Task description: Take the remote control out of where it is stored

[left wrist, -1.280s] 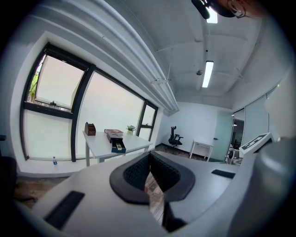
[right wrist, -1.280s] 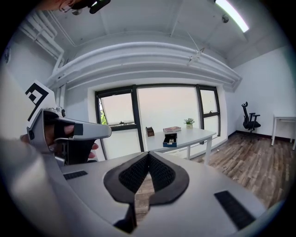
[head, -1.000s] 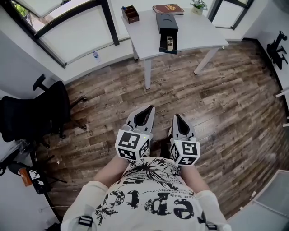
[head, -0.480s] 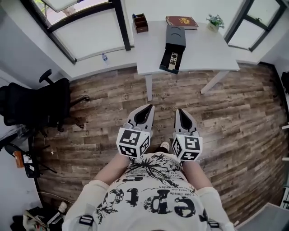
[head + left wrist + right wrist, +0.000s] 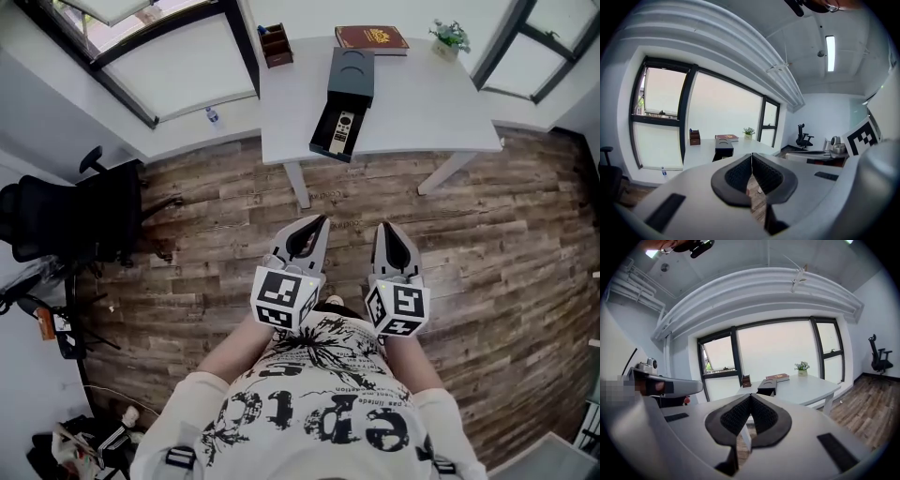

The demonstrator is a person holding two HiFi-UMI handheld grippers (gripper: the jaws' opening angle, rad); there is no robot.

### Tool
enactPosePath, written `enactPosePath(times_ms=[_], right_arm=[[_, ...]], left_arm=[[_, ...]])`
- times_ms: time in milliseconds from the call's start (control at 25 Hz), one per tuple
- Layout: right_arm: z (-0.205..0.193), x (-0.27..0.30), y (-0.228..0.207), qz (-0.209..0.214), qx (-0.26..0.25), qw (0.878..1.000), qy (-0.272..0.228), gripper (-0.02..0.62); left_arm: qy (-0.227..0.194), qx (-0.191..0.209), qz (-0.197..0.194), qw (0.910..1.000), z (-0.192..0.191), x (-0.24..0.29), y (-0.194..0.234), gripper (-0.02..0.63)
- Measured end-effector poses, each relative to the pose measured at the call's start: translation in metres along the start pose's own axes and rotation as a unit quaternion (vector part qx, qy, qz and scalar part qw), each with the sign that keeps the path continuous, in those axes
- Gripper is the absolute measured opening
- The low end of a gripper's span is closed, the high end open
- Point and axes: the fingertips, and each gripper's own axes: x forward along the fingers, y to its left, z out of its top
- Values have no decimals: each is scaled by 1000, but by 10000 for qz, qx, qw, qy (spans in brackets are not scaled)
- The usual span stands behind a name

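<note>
Moved: the white rectangular table (image 5: pixel 412 103) lies nearer than a second ago.
Left gripper (image 5: pixel 317 225): jaws closed together, empty.
Right gripper (image 5: pixel 386 230): likewise closed, empty.
Slim pale remote control (image 5: pixel 343 131): in the black box's open drawer (image 5: pixel 327 131) on the table, well apart from both grippers.
Unclear: its buttons are too small to make out.

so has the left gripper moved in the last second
Yes, forward: the left gripper now sits closer to the white table leg in the head view.

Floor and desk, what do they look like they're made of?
Floor: wood or wood-look planks, matte, with brown-grey grain and visible plank seams. Desk: smooth plain white top, probably laminate or painted board; the look leaves it open.
</note>
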Motion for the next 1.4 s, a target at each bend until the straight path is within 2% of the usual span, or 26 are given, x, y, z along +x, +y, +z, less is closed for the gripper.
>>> enactPosePath(times_ms=[200,440,600,840,1200,1400], right_arm=[[4,36,-19,-155,76,9999,-9,3],[12,90,-60,-692,6,9974,179,3],[32,140,-81,-956,-62,9952,213,3],[56,212,-96,-1170,-39,9929,225,3],[45,280,-105,-925,78,9935,663,3],[35,313,-114,-441,11,9939,1011,3]], left_arm=[[147,-38,-89,9998,2,44,23,11],[165,-228,-556,9981,20,123,50,11],[323,-212,-771,9963,36,178,82,11],[569,-284,-884,9941,51,239,137,11],[1125,-457,-824,9892,33,280,168,12],[1505,-601,-384,9860,9,300,177,12]])
